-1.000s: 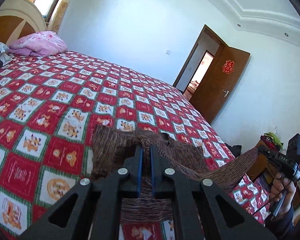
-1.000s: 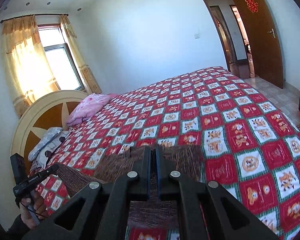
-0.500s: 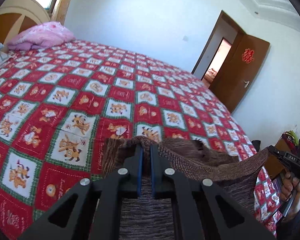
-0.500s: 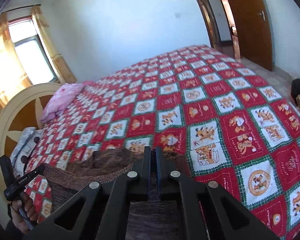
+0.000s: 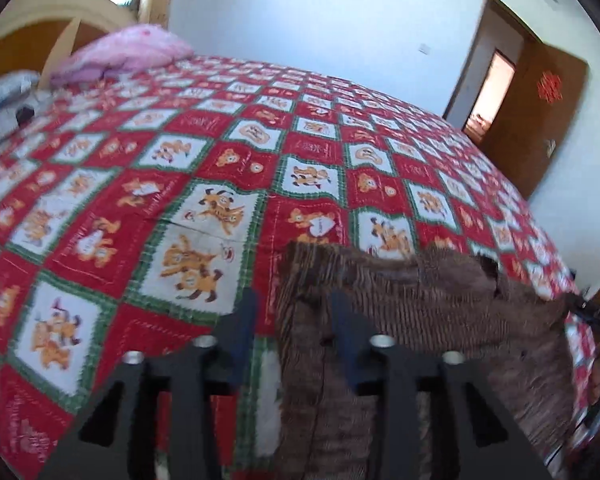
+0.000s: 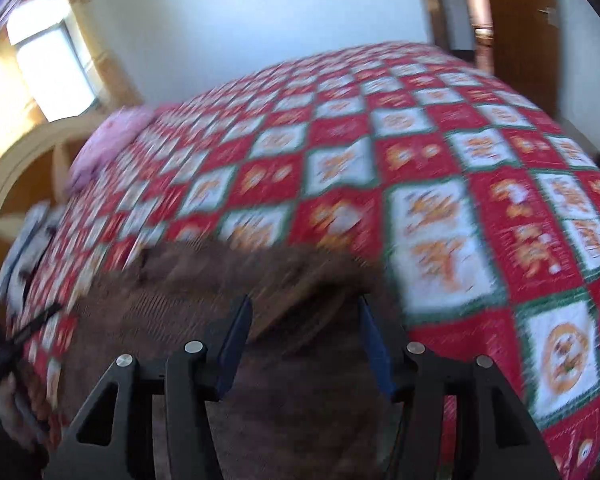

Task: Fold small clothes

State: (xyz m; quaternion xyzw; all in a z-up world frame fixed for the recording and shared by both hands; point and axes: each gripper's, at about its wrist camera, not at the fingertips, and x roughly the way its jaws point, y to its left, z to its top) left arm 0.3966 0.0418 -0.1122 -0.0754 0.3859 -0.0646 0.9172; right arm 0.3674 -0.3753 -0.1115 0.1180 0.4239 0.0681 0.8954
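Lying on the near part of the bed, the brown ribbed knitted garment [image 5: 420, 312] rests in loose folds on the red, white and green checked quilt with orange cartoon figures [image 5: 204, 184]. In the right wrist view the same garment [image 6: 204, 280] fills the lower centre of the frame, heavily blurred.

The left gripper [image 5: 294, 320] has its jaws spread wide. The left edge of the garment lies between the two blue-lined fingers [image 5: 244, 328]; neither finger presses on the fabric.

The right gripper [image 6: 304, 332] also has its jaws wide apart, positioned over the garment, with no fabric clamped between the blue pads [image 6: 374, 344].

Each view shows the opposite gripper at the frame edge: the right unit at the far right of the left wrist view, the left unit at the far left of the right wrist view.

Beyond the garment, a pink pillow [image 5: 128, 54] sits at the head of the bed against the cream and wood arched headboard [image 5: 52, 28]. A brown wooden door [image 5: 540, 120] stands open in the white wall.
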